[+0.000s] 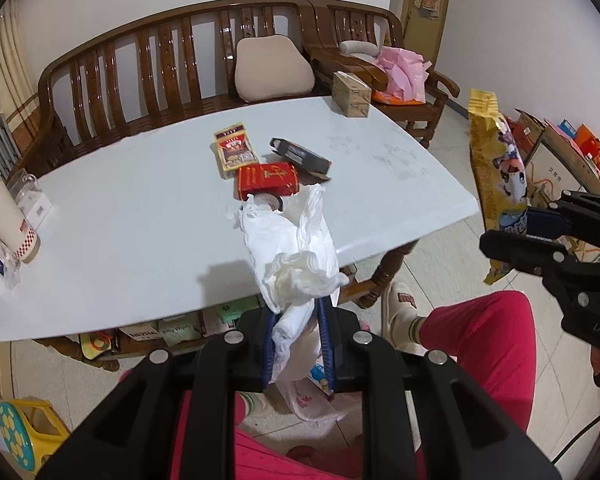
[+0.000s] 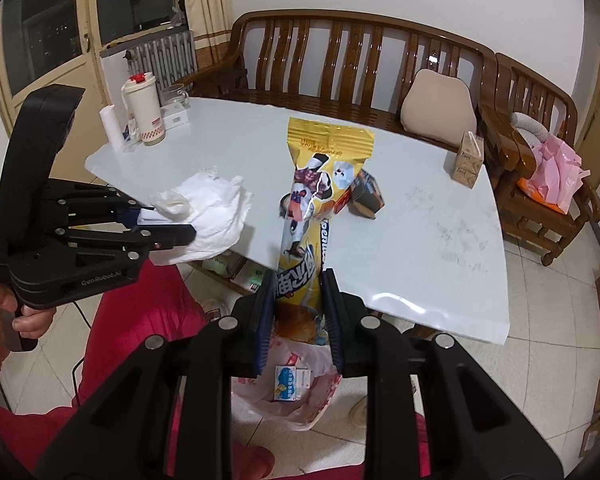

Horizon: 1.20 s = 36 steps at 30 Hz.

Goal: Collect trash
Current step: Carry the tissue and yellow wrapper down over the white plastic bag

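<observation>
Crumpled white tissue is clamped between the left gripper fingers, held above the near edge of the white table. Yellow snack wrapper is pinched upright in the right gripper, jaws closed on its lower end. Plastic trash bag is seen on the floor below, at 6 o'clock, with a small carton inside. Red cigarette pack, yellow-red packet and dark box are left on the table around 12 o'clock.
</observation>
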Available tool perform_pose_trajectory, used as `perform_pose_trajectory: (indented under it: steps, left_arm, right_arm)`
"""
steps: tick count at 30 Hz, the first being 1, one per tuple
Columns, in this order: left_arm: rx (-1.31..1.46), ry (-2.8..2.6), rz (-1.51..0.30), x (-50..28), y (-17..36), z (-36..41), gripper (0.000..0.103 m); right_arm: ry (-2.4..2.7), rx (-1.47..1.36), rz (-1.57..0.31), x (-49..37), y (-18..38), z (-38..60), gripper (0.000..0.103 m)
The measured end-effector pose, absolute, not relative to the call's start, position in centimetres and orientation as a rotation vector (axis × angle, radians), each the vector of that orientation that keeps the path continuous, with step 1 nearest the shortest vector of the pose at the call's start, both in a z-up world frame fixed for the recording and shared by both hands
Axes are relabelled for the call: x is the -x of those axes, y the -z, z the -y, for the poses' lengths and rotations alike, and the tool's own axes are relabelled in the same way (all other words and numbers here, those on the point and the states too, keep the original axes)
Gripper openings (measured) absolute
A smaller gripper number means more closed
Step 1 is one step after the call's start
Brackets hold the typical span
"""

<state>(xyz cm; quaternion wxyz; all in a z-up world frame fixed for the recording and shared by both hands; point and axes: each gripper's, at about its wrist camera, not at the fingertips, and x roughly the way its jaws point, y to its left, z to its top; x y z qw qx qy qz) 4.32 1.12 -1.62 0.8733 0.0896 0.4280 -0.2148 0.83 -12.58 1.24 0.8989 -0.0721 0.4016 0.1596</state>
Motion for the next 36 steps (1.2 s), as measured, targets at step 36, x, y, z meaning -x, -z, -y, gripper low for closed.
perform_pose_trajectory:
  steps: [36]
  left_arm:
    - [-0.219,0.502,-1.218,-3.8,17.3,1.6,0.019]
  right_arm:
    - [-0.318,0.097,-1.092,-0.1,12.7,11.4,0.024]
